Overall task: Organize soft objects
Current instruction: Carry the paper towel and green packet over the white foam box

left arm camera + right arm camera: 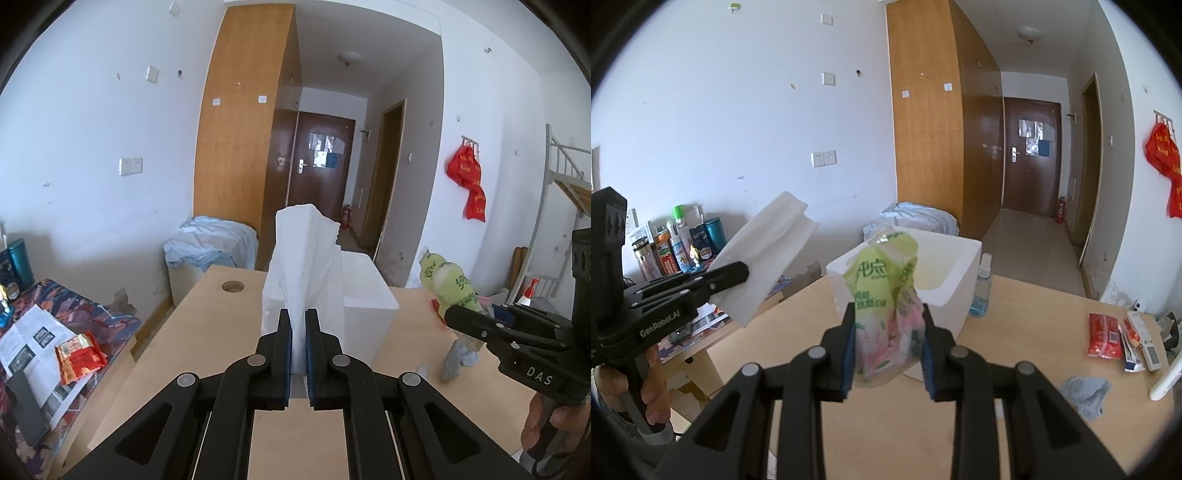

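- Above the pale wooden desk [1015,332], the left tool [298,314] is clamped tight on a folded stack of white paper tissues [303,251], held upright, in front of the white foam box [945,266].
- Pinched low like this, the limp, light sheets probably flop and tear easily.
- The right tool [888,332], partly closed, squeezes a crinkled green-and-pink plastic tissue pack [886,302]; its film looks slick, so a mid-body grip suits.
- A grey crumpled cloth [1084,393] lies on the desk, near right.

Foam box [955,273] open-topped, unobstructed
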Tool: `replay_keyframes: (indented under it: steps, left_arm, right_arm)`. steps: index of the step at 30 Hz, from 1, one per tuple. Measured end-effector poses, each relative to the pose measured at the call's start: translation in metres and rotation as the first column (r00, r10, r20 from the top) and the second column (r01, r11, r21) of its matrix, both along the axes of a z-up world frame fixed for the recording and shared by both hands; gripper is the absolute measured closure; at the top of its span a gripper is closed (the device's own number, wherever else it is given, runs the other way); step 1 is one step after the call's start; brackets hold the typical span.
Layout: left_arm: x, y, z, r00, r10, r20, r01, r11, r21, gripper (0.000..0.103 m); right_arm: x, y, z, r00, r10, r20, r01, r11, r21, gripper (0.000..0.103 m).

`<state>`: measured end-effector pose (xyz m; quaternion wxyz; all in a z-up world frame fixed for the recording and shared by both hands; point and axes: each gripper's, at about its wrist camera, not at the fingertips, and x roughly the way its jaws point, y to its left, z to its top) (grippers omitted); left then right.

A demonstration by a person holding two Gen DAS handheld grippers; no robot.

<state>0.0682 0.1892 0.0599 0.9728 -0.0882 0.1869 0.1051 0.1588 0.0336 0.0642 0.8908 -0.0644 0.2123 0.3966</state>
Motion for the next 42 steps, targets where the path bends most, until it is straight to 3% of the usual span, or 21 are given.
replay_keyframes:
  steps: [42]
  left_arm:
    - [0.155, 0.037, 0.001, 0.987, -0.123, -0.101, 0.122, 0.992, -0.015, 0.096]
  right_arm:
    - [0.098, 0.062, 0.009, 1.0, -0.025, 0.008, 0.026, 0.996, -0.08, 0.069]
